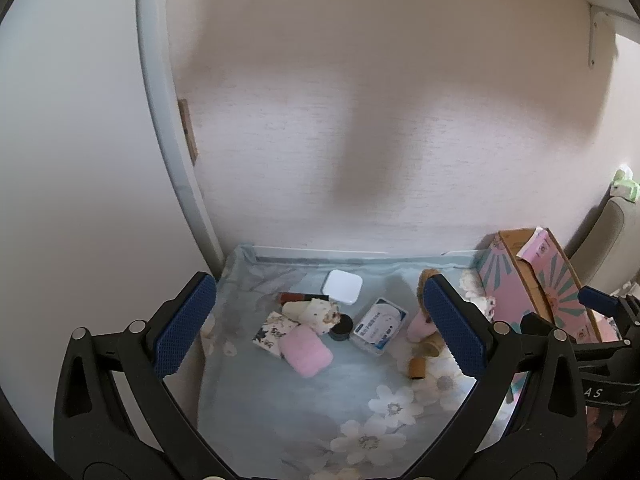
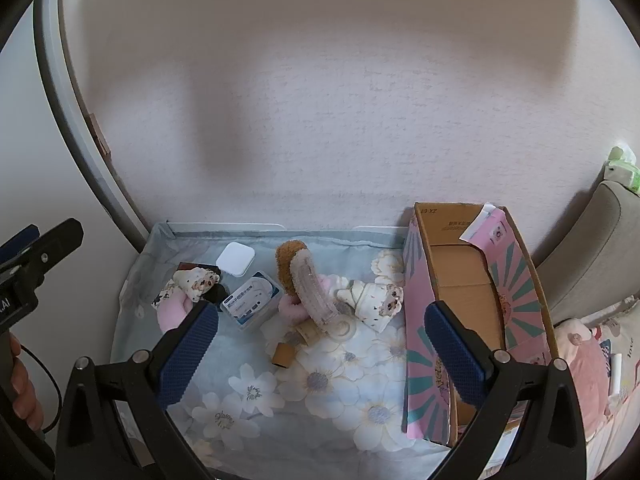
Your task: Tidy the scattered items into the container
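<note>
Small items lie scattered on a flowered blue cloth point(image 2: 320, 392): a white square case point(image 1: 343, 287) point(image 2: 235, 259), a clear box with a blue label point(image 1: 379, 326) point(image 2: 251, 299), a pink pouch point(image 1: 306, 351), rolled spotted socks point(image 1: 320, 314) point(image 2: 374, 298), a brown fuzzy toy point(image 2: 289, 266), a clear ribbed brush point(image 2: 313, 294) and small brown cork pieces point(image 2: 283, 354). An open pink cardboard box point(image 2: 464, 292) point(image 1: 536, 276) stands at the right, nothing inside. My left gripper point(image 1: 320, 332) hangs open above the left pile. Over the cloth beside the box, my right gripper point(image 2: 322, 354) stands open too.
A pale wall rises right behind the cloth, and a curved white frame point(image 1: 160, 120) runs along the left. A grey cushion point(image 2: 596, 248) and pink bedding point(image 2: 592, 364) lie to the right of the box. A hand point(image 2: 24, 392) holds the left gripper's handle.
</note>
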{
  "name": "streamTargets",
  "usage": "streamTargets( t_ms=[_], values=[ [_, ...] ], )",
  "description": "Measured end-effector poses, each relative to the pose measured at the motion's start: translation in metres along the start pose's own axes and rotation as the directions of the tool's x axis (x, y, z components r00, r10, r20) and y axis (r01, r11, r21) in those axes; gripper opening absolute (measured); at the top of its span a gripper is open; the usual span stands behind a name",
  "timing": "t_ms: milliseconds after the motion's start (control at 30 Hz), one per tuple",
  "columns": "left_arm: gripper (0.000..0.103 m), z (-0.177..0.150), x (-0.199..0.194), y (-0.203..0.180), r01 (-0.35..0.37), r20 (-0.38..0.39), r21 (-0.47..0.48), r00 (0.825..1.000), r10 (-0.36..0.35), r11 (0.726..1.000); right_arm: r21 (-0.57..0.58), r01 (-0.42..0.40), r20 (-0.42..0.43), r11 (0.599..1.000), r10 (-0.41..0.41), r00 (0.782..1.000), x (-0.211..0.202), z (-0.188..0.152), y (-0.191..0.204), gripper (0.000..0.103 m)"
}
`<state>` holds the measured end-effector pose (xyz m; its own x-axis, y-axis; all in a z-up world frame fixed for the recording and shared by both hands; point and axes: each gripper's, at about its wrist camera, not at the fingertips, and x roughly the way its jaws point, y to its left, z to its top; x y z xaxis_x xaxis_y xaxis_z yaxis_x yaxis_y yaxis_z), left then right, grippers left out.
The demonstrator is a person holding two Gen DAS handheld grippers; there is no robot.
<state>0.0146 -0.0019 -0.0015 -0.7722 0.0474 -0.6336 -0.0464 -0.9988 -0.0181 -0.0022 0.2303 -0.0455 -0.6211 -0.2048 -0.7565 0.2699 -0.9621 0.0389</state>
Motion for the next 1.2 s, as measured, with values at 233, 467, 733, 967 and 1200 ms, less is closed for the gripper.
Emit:
streamTargets(
  t_ms=[233, 467, 733, 967, 1200],
  values=[
    [0.103, -0.001, 0.001, 0.004, -0.016, 0.008, -0.021, 1.000, 0.016, 1.000, 0.001, -0.012, 0.000, 1.000, 0.012, 1.000, 0.001, 0.001, -0.001, 0.103],
    [0.103, -0.003, 0.001, 0.010, -0.031, 0.009, -0.023, 0.999, 0.031, 0.999, -0.005, -0.019, -0.004, 1.000, 0.019, 1.000, 0.003, 0.002, -0.002, 0.103],
    [0.103, -0.006, 0.004, 0.030, 0.019, -0.003, -0.067, 1.000, -0.019, 0.998, 0.029, -0.042, 0.014, 0.999, 0.042, 0.999, 0.001, 0.002, -0.017, 0.103],
    [0.103, -0.008, 0.006, 0.033, 0.050, -0.019, -0.077, 0.998, -0.051, 0.996, -0.011, -0.037, 0.015, 0.999, 0.037, 0.999, 0.001, 0.004, -0.015, 0.103],
    [0.103, -0.010, 0.007, 0.026, 0.033, -0.031, -0.042, 0.999, -0.034, 0.999, -0.036, -0.043, 0.024, 0.998, 0.044, 0.999, 0.000, 0.005, -0.013, 0.103]
  ],
)
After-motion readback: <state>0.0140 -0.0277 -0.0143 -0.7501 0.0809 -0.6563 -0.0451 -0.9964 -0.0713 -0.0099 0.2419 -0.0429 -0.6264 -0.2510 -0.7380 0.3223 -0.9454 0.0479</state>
